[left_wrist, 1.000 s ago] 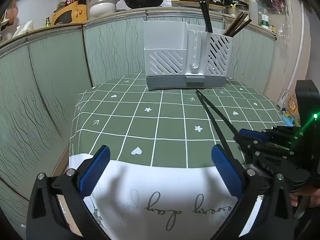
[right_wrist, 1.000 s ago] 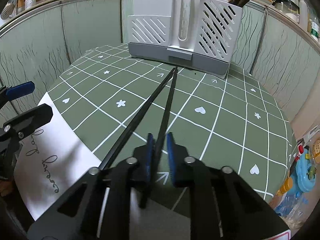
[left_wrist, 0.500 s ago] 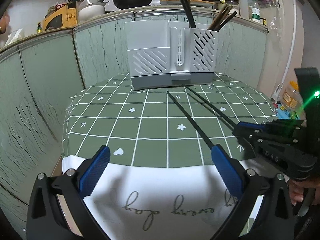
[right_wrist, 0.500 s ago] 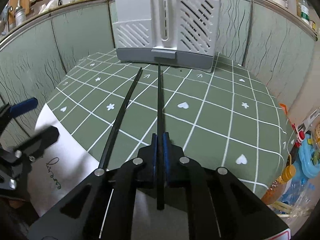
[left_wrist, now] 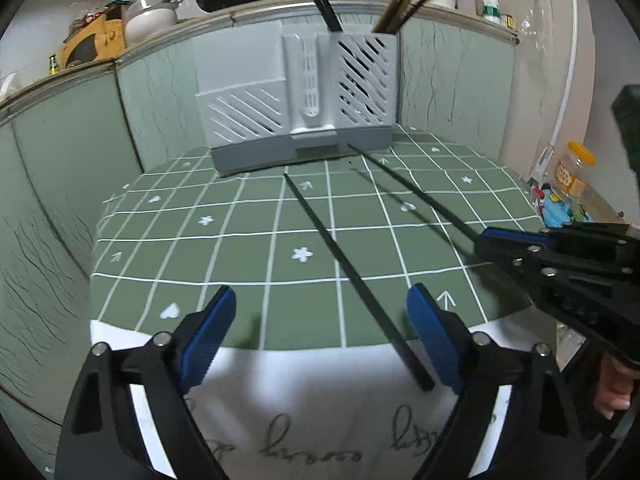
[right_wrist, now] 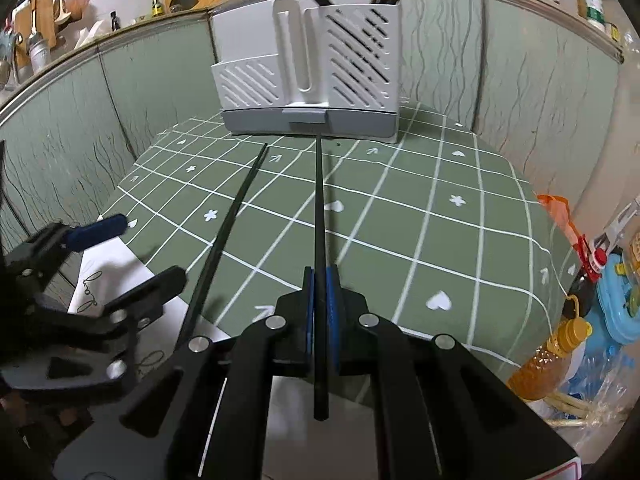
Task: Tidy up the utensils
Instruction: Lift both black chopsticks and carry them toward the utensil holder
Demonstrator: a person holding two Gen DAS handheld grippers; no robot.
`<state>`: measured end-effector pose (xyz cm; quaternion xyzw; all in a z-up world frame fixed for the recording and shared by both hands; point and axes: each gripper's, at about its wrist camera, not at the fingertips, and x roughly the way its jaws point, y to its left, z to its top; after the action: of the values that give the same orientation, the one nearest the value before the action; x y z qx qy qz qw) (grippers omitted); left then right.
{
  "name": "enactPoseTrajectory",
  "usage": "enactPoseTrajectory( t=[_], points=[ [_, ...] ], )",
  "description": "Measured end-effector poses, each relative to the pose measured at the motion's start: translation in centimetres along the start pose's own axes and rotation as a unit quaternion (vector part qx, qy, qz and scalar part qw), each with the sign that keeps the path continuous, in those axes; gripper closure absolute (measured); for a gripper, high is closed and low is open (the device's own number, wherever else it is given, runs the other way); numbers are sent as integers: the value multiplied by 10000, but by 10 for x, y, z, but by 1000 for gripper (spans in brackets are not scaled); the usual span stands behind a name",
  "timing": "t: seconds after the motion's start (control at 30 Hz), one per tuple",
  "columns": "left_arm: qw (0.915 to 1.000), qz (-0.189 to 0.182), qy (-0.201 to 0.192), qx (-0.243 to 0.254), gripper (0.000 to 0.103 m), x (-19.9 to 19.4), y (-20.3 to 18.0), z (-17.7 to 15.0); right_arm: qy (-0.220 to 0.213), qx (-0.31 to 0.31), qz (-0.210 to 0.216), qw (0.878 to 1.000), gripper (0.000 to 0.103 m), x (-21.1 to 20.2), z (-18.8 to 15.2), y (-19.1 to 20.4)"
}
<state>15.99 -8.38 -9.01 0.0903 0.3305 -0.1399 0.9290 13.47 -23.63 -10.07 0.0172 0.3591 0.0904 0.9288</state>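
Observation:
A grey-and-white utensil holder stands at the far side of the table, with dark chopsticks upright in its right compartment. My right gripper is shut on one black chopstick, held just above the cloth and pointing at the holder. A second black chopstick lies on the table. Its near end sits between the blue pads of my left gripper, close to the right pad. Those jaws are closing and neither pad touches it.
The table wears a green checked cloth, with a white lettered cloth at its near edge. Green panels wall it in at the back and left. Pots and bottles crowd the ledge above. Bottles and toys lie past the right edge.
The right gripper has swung its chopstick away from the other one, so the two now lie apart. The left gripper has moved toward the lying chopstick and its jaws have narrowed.

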Motion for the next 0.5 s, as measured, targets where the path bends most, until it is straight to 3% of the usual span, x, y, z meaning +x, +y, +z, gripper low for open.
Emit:
enactPoseTrajectory(
  t=[0.13, 0.3, 0.37, 0.5],
  points=[
    [9998, 2, 134, 148, 31, 11, -10, 2, -60, 106, -4, 9999, 97, -7, -3, -10],
    [9993, 121, 342, 121, 56, 24, -15, 1, -142, 248, 58, 9996, 97, -14, -3, -18],
    [9993, 120, 337, 83, 61, 25, -15, -1, -152, 267, 66, 9995, 97, -16, -4, -20],
    [9989, 368, 287, 26, 88, 25, -13, -2, -145, 284, 96, 9994, 97, -16, -5, -20]
  ],
)
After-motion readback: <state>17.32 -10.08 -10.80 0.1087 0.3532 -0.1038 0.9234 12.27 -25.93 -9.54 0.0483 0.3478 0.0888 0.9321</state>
